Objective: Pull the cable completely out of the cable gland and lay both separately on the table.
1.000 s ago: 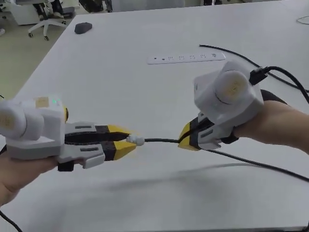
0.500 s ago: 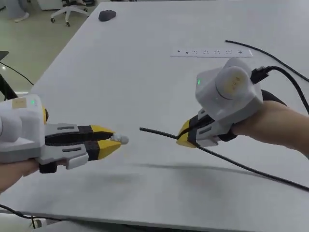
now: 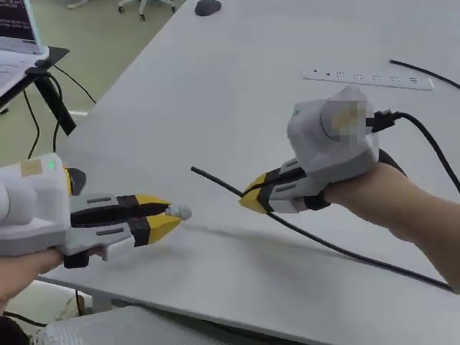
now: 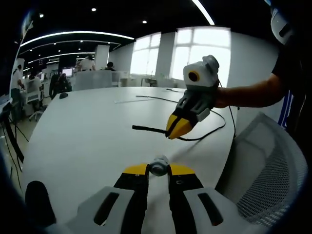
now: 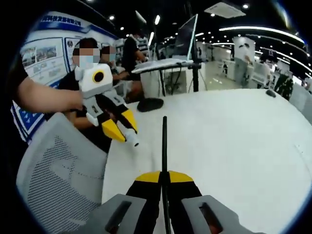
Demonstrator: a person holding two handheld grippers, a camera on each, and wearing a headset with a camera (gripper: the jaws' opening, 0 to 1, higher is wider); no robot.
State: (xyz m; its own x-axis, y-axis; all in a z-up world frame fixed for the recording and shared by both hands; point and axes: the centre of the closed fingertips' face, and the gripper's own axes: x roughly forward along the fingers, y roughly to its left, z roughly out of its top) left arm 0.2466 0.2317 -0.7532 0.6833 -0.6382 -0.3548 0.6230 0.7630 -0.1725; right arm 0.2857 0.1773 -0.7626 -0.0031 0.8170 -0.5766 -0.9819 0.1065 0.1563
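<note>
Pale table (image 3: 215,115), power strip (image 3: 368,77), mouse (image 3: 208,7)

cable gland (image 3: 178,212) left of cable (image 3: 215,181), power strip (image 3: 366,77) behind

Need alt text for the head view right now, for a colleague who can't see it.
The left gripper holds the small white cable gland and the right gripper holds the black cable, whose free end is clear of the gland. Both grippers hover over a white table.
</note>
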